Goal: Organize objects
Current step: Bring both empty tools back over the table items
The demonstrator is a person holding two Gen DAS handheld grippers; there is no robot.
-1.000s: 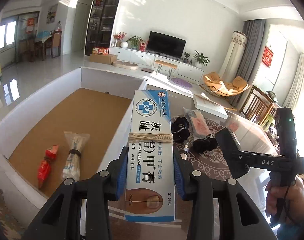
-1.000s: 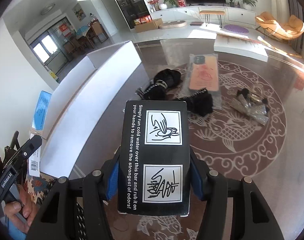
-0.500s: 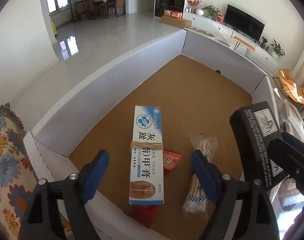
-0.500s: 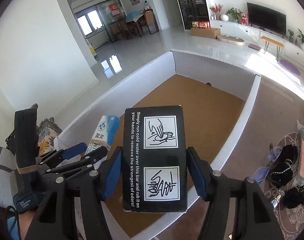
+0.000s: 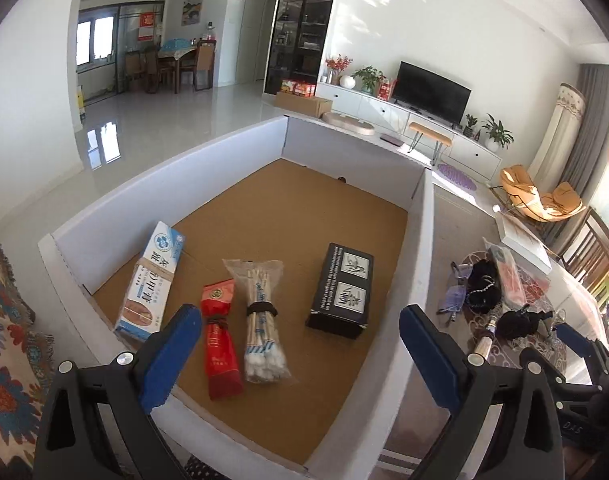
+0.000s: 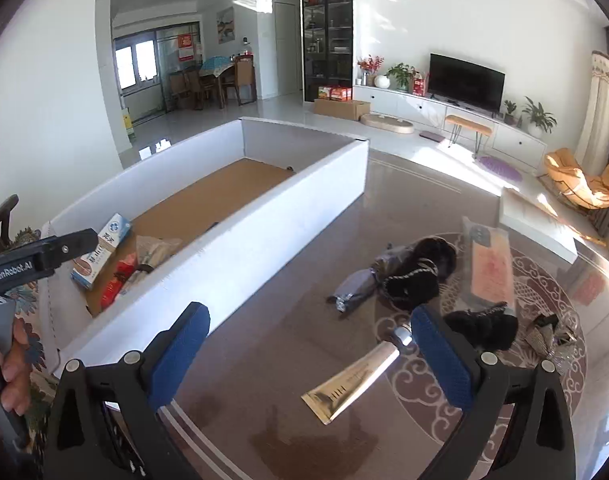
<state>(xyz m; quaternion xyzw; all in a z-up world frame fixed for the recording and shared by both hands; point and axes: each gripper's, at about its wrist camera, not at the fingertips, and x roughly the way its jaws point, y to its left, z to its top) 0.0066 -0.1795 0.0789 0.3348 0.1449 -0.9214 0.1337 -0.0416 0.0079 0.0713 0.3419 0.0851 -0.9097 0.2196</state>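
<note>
A white box (image 5: 240,152) with a cork floor holds a blue-and-white nail cream carton (image 5: 150,280), a red packet (image 5: 220,340), a bundle of cotton swabs (image 5: 262,320) and a black box (image 5: 342,290). My left gripper (image 5: 296,316) hangs open over the box's near end, holding nothing. My right gripper (image 6: 310,314) is over the table right of the box. Its jaws are opening, with nothing held between them. A gold tube (image 6: 356,380) lies on the table below its right finger.
On the patterned table top (image 6: 264,320) lie a grey pouch (image 6: 356,288), two black hair pieces (image 6: 420,276), a packaged pink phone case (image 6: 490,268) and a silvery item (image 6: 552,340). A flowered cloth (image 5: 0,320) lies left of the box. A hand (image 6: 8,364) shows at the left edge.
The left gripper let go of the nail cream carton and the right let go of the black box; both now lie in the white box. The right gripper swung back over the table.
</note>
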